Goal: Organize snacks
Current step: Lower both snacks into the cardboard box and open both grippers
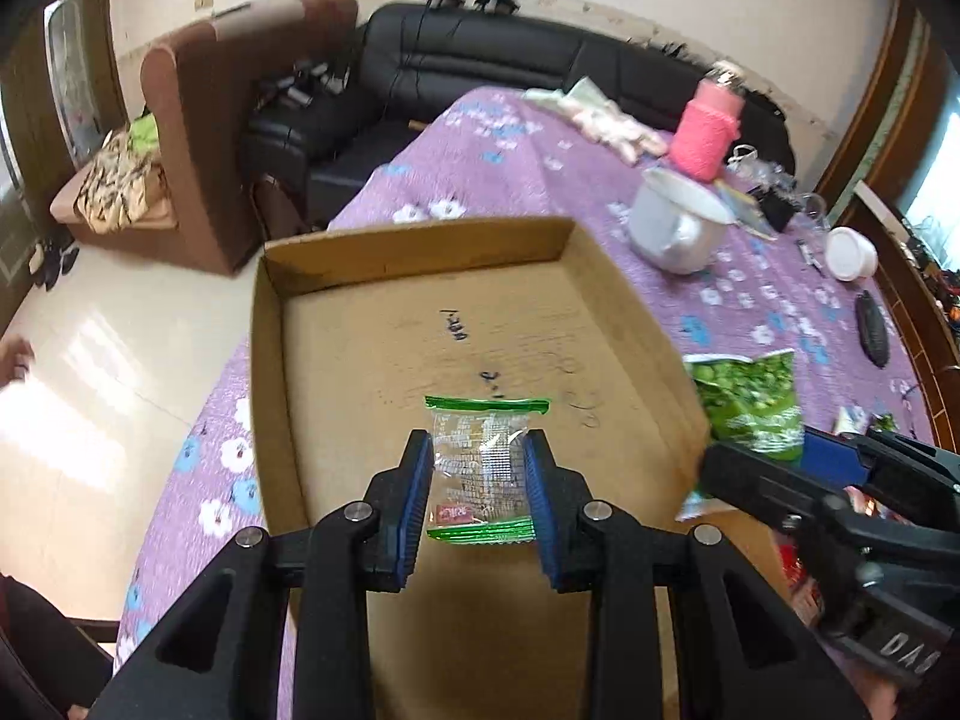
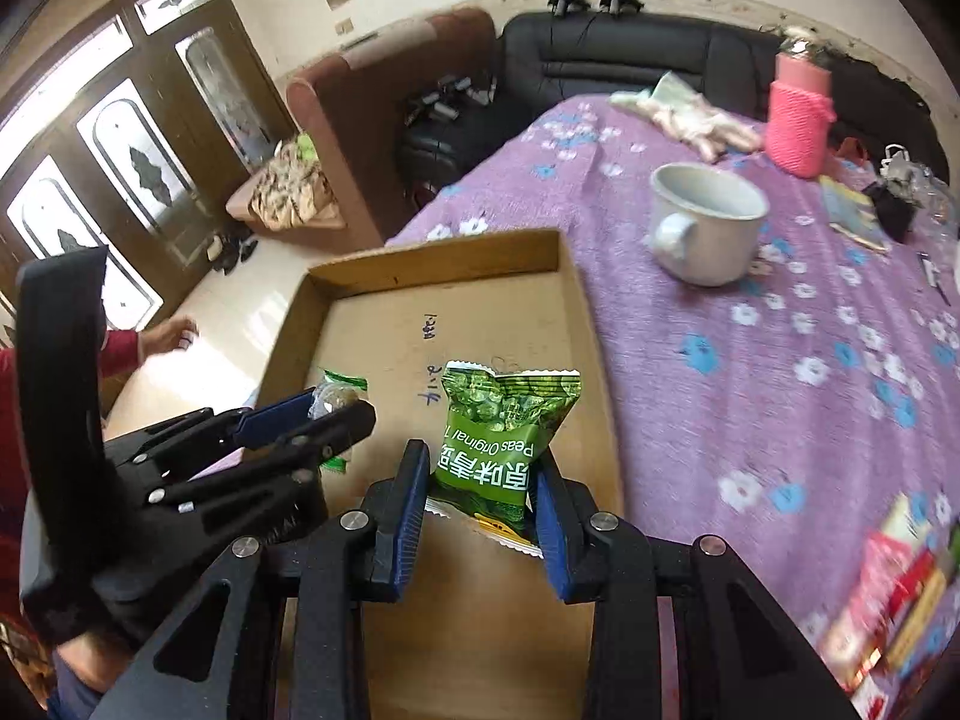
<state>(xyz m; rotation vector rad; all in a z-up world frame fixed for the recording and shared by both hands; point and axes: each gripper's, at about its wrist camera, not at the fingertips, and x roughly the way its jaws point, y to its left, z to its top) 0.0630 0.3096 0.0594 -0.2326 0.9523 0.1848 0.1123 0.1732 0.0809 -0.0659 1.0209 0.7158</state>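
**Both tongs loaded, hanging over the cardboard tray**

Left gripper (image 1: 478, 468): jaws narrowed onto a clear snack packet with green sealed ends (image 1: 485, 468). Blue pads (image 1: 420, 498) press its two side edges; packet stands up between them, one green seal at the fingertips' far side, the other back toward the hinge. Grip looks firm.

Right gripper (image 2: 480, 498): jaws closed in on a green pea snack bag (image 2: 504, 438), print upside down from this camera. Pads clamp the lower part of the bag; its crimped top sticks out past the fingertips.

Both packets sit above the floor of the cardboard tray (image 1: 336, 276), which is directly ahead of and below both tongs. Tray floor carries some pen scribbles. Whether either packet touches the cardboard is hard to call, probably not.

The tongs are side by side, close but apart; each shows at the edge of the other's view.

Further out: purple flowered tablecloth (image 2: 750, 372) under the tray. Beyond the tray to the right, a white mug (image 2: 708, 228); past that, a pink knitted bottle cover (image 2: 798, 120). Near right of the right gripper, a blurred heap of red packets (image 2: 888, 600).
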